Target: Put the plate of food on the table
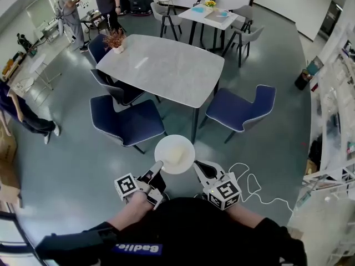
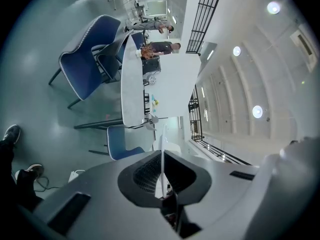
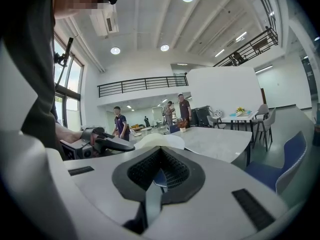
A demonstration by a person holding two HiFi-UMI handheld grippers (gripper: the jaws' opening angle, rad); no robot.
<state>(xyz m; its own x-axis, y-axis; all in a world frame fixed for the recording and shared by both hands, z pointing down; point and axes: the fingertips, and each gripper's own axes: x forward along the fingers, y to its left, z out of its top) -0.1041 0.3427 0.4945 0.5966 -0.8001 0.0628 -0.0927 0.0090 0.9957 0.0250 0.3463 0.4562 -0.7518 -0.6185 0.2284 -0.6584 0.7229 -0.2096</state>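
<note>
Plate (image 1: 175, 154): round, white and smooth. You hold it in the air, short of the table's near edge.
Food: a pale patch on the plate, too faint to name.
Left gripper (image 1: 158, 167): clamped on the plate's rim, which its own view shows edge-on.
Right gripper (image 1: 198, 166): jaws closed together just beside the opposite rim. No view shows a hold on it.
Table (image 1: 166, 65): rounded grey marbled top, with blue padded chairs (image 1: 127, 121) beside it.
</note>
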